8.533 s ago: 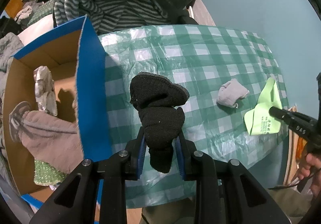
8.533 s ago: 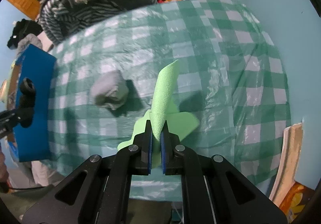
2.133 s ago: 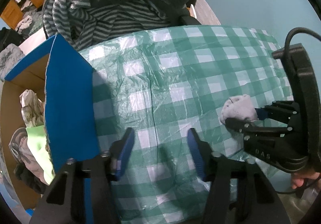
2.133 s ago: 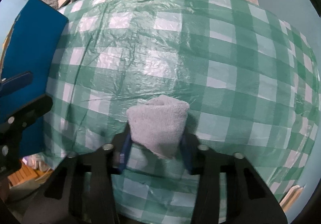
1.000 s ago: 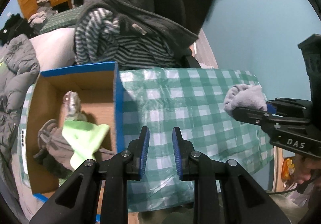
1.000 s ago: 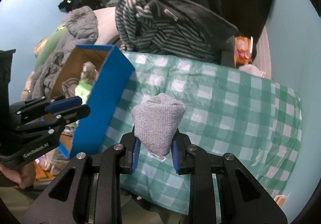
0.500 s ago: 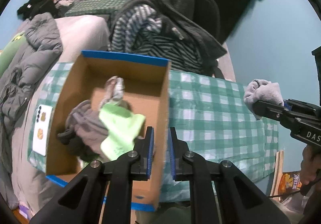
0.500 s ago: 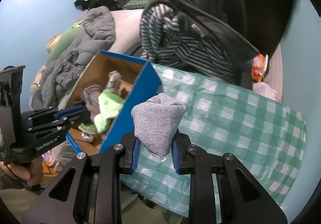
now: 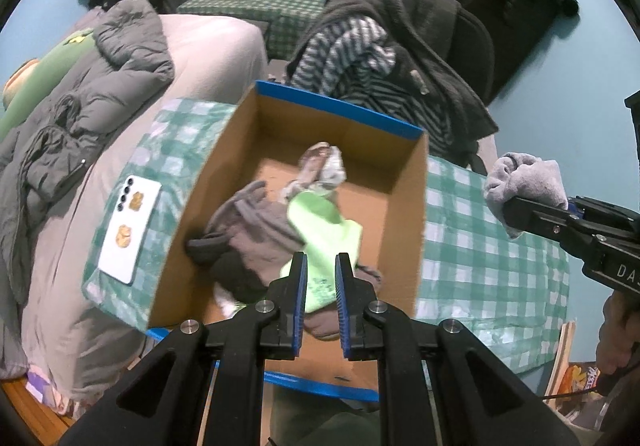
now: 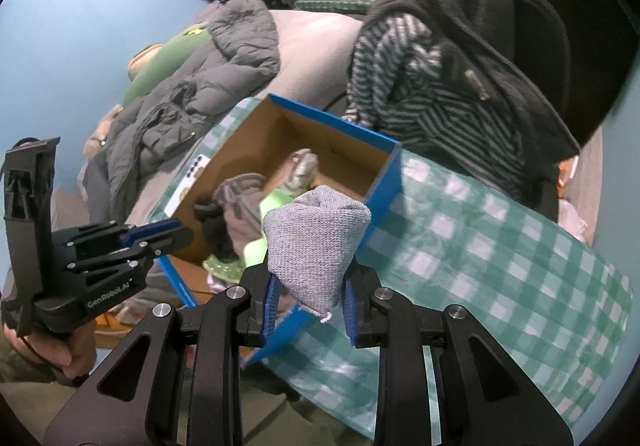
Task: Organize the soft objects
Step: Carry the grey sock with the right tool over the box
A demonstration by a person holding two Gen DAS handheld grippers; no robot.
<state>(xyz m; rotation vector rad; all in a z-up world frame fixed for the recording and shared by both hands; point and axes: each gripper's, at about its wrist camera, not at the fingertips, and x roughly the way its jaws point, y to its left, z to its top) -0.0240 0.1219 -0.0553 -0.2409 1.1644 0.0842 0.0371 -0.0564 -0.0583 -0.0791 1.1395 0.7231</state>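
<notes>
Beyond my jaws, a white phone (image 9: pixel 130 222) lies flat on the green checked cloth (image 9: pixel 488 246) covering the bench, near its left edge. Left of that stands a bed (image 9: pixel 212 54) with a grey puffer jacket (image 9: pixel 100 86) heaped on it. A striped sweater (image 9: pixel 360 58) and a dark fleece (image 10: pixel 460 6) hang over a chair behind the bench.

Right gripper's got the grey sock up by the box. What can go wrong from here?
1. The right gripper holds the grey sock beside the box, not over it; released now, it probably lands on the checked cloth.
2. The left gripper hangs over the box, so the two may collide.
3. The phone lies beside the box; a shove could knock it.
</notes>
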